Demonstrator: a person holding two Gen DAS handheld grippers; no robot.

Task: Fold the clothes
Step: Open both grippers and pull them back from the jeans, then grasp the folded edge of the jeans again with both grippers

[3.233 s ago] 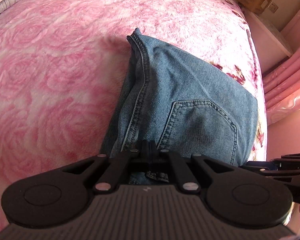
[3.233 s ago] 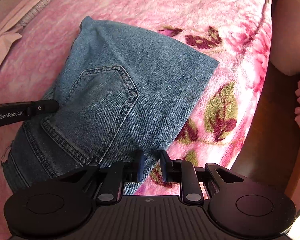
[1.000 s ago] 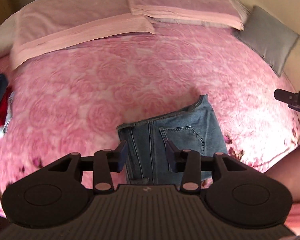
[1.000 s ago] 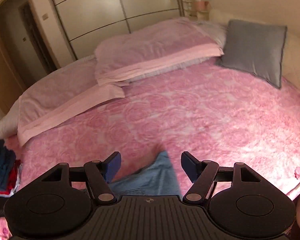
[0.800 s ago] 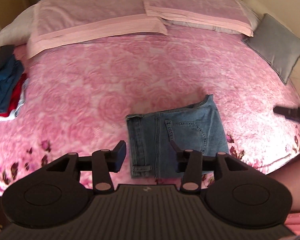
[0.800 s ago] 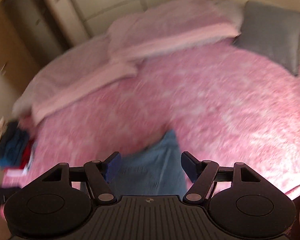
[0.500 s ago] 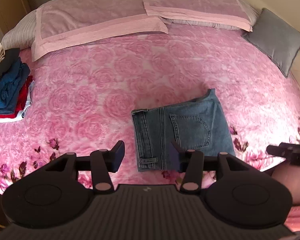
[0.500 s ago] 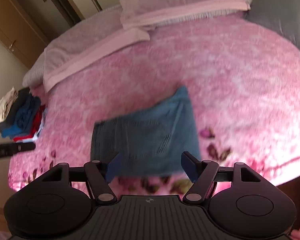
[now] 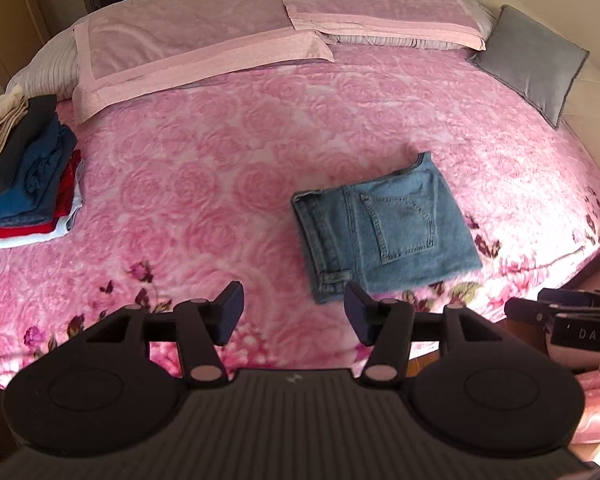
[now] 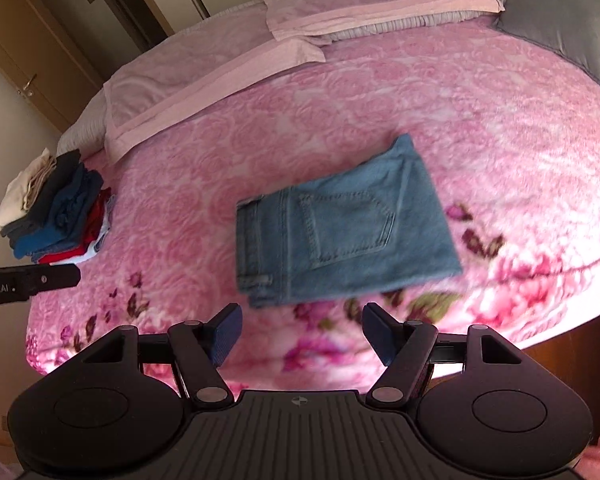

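Two partial printed labels, one on each gripper body.

At about 4 o'clock in the left wrist view, the right gripper [image 9: 572,320] bears white letters "DAS". At 9 o'clock in the right wrist view, the left gripper [image 10: 28,280] reads "Robot.AI", its start cut off by the edge.

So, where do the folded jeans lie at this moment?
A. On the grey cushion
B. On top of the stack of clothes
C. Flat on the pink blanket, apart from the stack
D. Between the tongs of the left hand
C: the folded jeans lie alone on the pink blanket, well apart from the stack of clothes, and no tongs touch them.
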